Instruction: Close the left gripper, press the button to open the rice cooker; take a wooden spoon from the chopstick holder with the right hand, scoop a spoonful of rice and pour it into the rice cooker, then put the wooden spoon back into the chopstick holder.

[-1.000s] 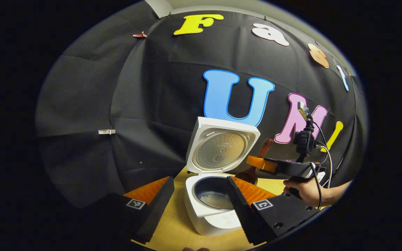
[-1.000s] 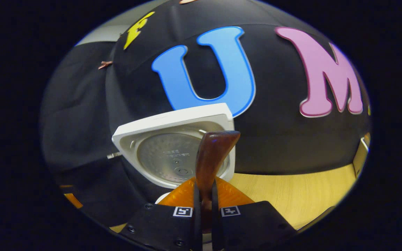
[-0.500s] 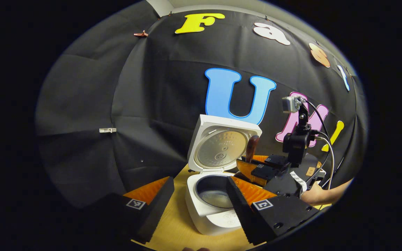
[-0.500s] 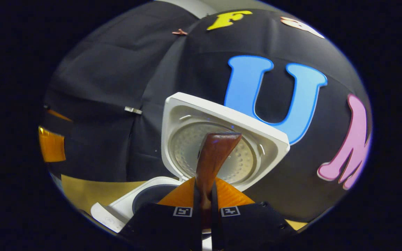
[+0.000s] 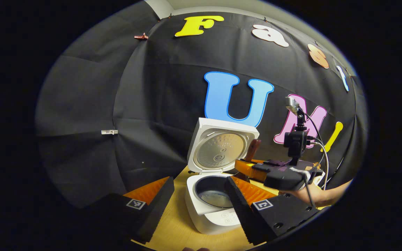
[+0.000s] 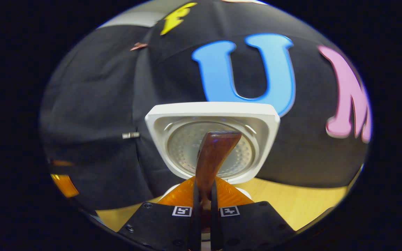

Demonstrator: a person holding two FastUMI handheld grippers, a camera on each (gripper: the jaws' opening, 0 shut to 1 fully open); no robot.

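The white rice cooker [image 5: 212,212] stands on the wooden table with its lid [image 5: 222,150] raised; the dark inner pot [image 5: 212,191] has a pale patch at its bottom. My left gripper [image 5: 198,182] is open in front of the cooker, one finger on each side of it. Right of the pot, a hand [image 5: 314,197] holds my right gripper [image 5: 248,166] level, shut on the brown wooden spoon [image 5: 253,149]. In the right gripper view the spoon's handle [image 6: 215,153] sticks up from my right gripper [image 6: 204,195] in front of the lid [image 6: 212,139]. The spoon's bowl is hidden.
The light wooden table [image 5: 173,223] runs under the cooker and to its right [image 6: 302,202]. The black cloth wall stands close behind the cooker. One of the left gripper's fingers [image 6: 63,183] shows at the left edge of the right gripper view.
The right gripper swung with the spoon toward the open pot, tilted there, and has now rolled back level. The left gripper has stayed put and open.
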